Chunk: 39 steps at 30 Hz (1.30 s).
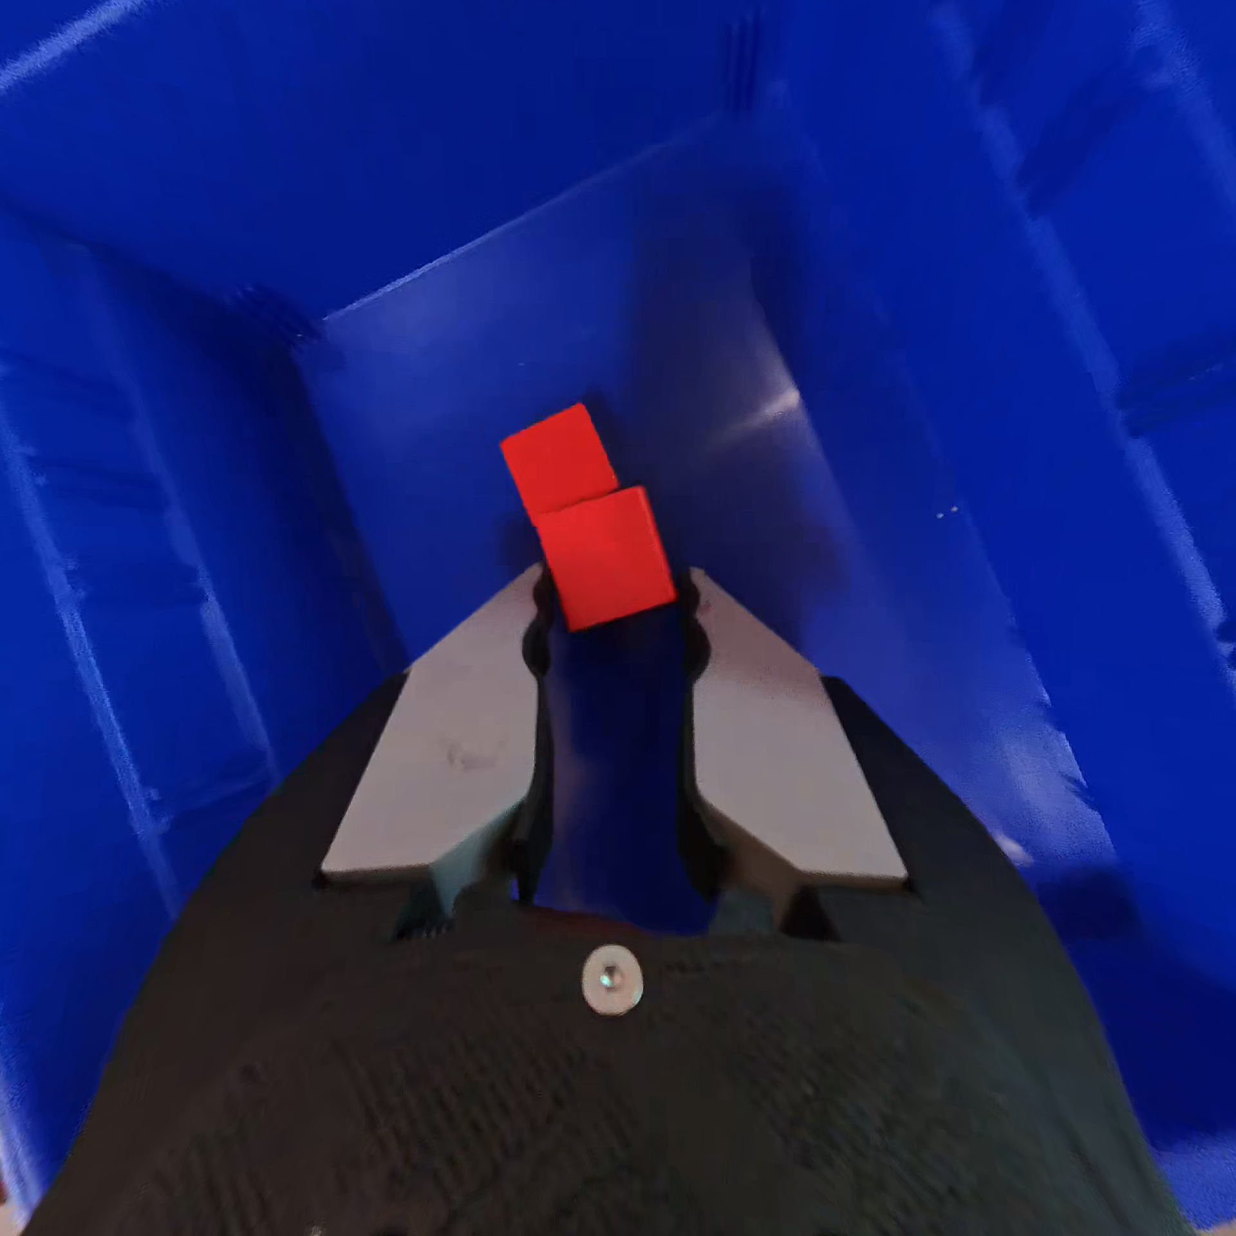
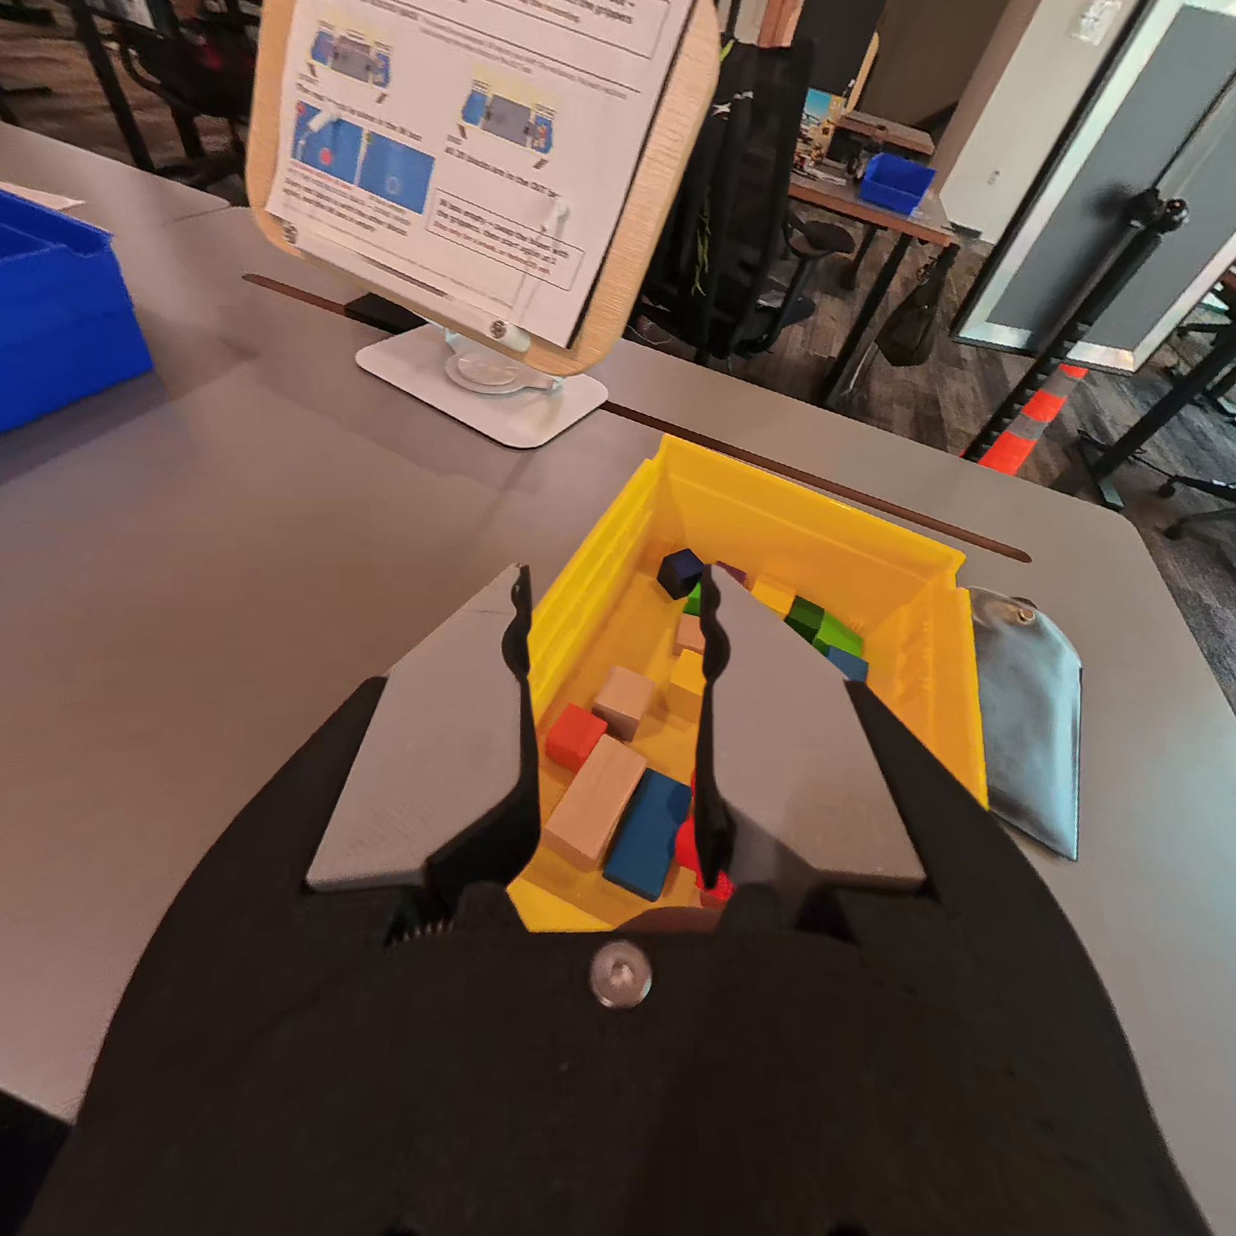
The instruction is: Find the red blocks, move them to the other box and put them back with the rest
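Left wrist view: the left gripper (image 1: 614, 576) is inside the blue box (image 1: 200, 468), pointing at its floor. A red block (image 1: 605, 558) sits between the fingertips at frame centre. The left edge of the block is against the left pad; a thin gap shows at the right pad, so whether the block is gripped or loose cannot be told. A second red block (image 1: 558, 458) lies on the box floor just above the first, touching it at the corner.

Right wrist view: the right gripper (image 2: 614, 578) hangs over the yellow box (image 2: 802, 508) at centre right of the frame. Its jaws stand apart with nothing between the pads. The yellow box rests on the grey counter (image 2: 234, 568) and holds mixed blocks: an orange-red block (image 2: 574, 734) at lower left, 2 tan blocks, blue, green, yellow and dark ones. A red piece (image 2: 689, 844) shows low in the box, partly hidden by the right finger. The blue box (image 2: 60, 321) appears at the left edge. A sheet on a stand (image 2: 468, 167) occupies the upper centre.
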Available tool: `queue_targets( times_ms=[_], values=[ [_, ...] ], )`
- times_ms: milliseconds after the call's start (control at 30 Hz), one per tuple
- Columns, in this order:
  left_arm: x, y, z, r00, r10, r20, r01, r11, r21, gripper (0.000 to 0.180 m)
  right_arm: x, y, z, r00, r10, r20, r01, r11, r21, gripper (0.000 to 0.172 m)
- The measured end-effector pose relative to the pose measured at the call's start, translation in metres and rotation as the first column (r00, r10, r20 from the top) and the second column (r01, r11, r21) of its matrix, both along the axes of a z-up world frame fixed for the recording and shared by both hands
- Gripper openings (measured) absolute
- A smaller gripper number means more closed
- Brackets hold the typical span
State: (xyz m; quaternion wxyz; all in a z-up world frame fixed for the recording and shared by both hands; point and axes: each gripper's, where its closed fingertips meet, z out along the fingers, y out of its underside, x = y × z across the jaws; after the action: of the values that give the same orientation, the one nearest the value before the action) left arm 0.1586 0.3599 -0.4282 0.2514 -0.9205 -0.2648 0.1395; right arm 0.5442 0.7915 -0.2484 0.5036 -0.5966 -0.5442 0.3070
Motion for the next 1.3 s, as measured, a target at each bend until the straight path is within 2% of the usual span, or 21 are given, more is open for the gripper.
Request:
queue_targets(
  times_ms=[33, 100, 200, 267, 333, 400, 500, 567, 633, 667, 767, 800, 867, 900, 967, 1000, 1033, 1100, 1167, 1233, 1300],
  values=[
    [-0.001, 0.001, 0.002, 1.0, -0.004, -0.026, 0.004, 1.0, -0.006, 0.035, 0.0, -0.006, 0.002, 1.0, 0.019, -0.005, -0.019, 1.0, -0.001, 0.048],
    [-0.005, 0.005, 0.019, 0.988, -0.006, -0.155, 0.009, 1.0, 0.014, 0.035, -0.003, -0.026, 0.005, 0.996, 0.089, -0.02, -0.089, 0.996, -0.022, 0.048],
    [0.014, 0.03, 0.077, 0.917, -0.037, -0.396, 0.095, 0.987, 0.128, 0.034, -0.014, -0.075, 0.004, 0.959, 0.279, -0.043, -0.282, 0.953, -0.108, 0.047],
    [0.056, 0.062, 0.126, 0.81, -0.122, -0.574, 0.274, 0.943, 0.187, 0.034, -0.023, -0.111, 0.001, 0.912, 0.407, -0.057, -0.411, 0.897, -0.166, 0.047],
    [0.13, 0.105, 0.16, 0.661, -0.265, -0.702, 0.535, 0.822, 0.194, 0.034, -0.031, -0.149, 0.0, 0.845, 0.526, -0.097, -0.533, 0.813, -0.232, 0.048],
    [0.213, 0.142, 0.17, 0.46, -0.389, -0.798, 0.743, 0.66, 0.107, 0.034, -0.039, -0.187, -0.002, 0.766, 0.625, -0.151, -0.636, 0.704, -0.316, 0.05],
    [0.289, 0.178, 0.16, 0.239, -0.446, -0.862, 0.817, 0.572, -0.07, 0.034, -0.048, -0.229, -0.008, 0.681, 0.702, -0.21, -0.712, 0.565, -0.417, 0.056],
    [0.324, 0.194, 0.151, 0.183, -0.478, -0.859, 0.854, 0.51, -0.102, 0.034, -0.054, -0.245, -0.016, 0.659, 0.721, -0.215, -0.72, 0.521, -0.459, 0.059],
    [0.338, 0.204, 0.143, 0.171, -0.495, -0.852, 0.855, 0.504, -0.122, 0.033, -0.06, -0.25, -0.028, 0.666, 0.722, -0.186, -0.706, 0.53, -0.471, 0.053],
    [0.336, 0.208, 0.139, 0.171, -0.499, -0.85, 0.838, 0.527, -0.141, 0.034, -0.062, -0.249, -0.034, 0.673, 0.721, -0.166, -0.695, 0.539, -0.476, 0.034],
    [0.333, 0.21, 0.135, 0.218, -0.491, -0.843, 0.836, 0.54, -0.098, 0.031, -0.061, -0.241, -0.039, 0.68, 0.718, -0.148, -0.677, 0.538, -0.502, 0.032],
    [0.328, 0.208, 0.137, 0.243, -0.48, -0.843, 0.825, 0.559, -0.08, 0.03, -0.063, -0.235, -0.037, 0.699, 0.7, -0.15, -0.669, 0.565, -0.483, 0.032],
    [0.313, 0.197, 0.154, 0.295, -0.406, -0.865, 0.79, 0.613, -0.018, 0.032, -0.066, -0.207, -0.03, 0.773, 0.621, -0.128, -0.614, 0.681, -0.399, 0.032],
    [0.3, 0.187, 0.162, 0.351, -0.379, -0.856, 0.762, 0.647, 0.026, 0.032, -0.067, -0.183, -0.023, 0.823, 0.554, -0.125, -0.56, 0.756, -0.34, 0.032],
    [0.252, 0.157, 0.179, 0.525, -0.283, -0.803, 0.633, 0.76, 0.146, 0.03, -0.062, -0.113, -0.008, 0.936, 0.327, -0.13, -0.347, 0.919, -0.189, 0.032],
    [0.222, 0.138, 0.184, 0.607, -0.232, -0.76, 0.552, 0.811, 0.193, 0.031, -0.055, -0.073, -0.004, 0.973, 0.19, -0.13, -0.205, 0.972, -0.117, 0.032],
    [0.188, 0.118, 0.184, 0.679, -0.182, -0.712, 0.463, 0.858, 0.222, 0.037, -0.045, -0.037, -0.004, 0.991, 0.067, -0.119, -0.076, 0.995, -0.07, 0.032],
    [0.12, 0.081, 0.17, 0.799, -0.096, -0.593, 0.291, 0.925, 0.243, 0.048, -0.028, 0.02, -0.021, 0.994, -0.105, -0.041, 0.104, 0.994, -0.045, 0.032],
    [0.061, 0.049, 0.135, 0.901, -0.029, -0.432, 0.135, 0.966, 0.219, 0.057, -0.02, 0.052, -0.05, 0.982, -0.177, 0.066, 0.181, 0.981, -0.07, 0.031],
    [0.018, 0.026, 0.097, 0.954, 0.031, -0.297, 0.017, 0.988, 0.157, 0.061, -0.02, 0.064, -0.074, 0.973, -0.18, 0.145, 0.197, 0.974, -0.115, 0.041],
    [-0.009, 0.015, 0.061, 0.976, 0.065, -0.209, -0.046, 0.995, 0.094, 0.061, -0.022, 0.064, -0.083, 0.97, -0.167, 0.174, 0.191, 0.972, -0.133, 0.05]
  ],
)
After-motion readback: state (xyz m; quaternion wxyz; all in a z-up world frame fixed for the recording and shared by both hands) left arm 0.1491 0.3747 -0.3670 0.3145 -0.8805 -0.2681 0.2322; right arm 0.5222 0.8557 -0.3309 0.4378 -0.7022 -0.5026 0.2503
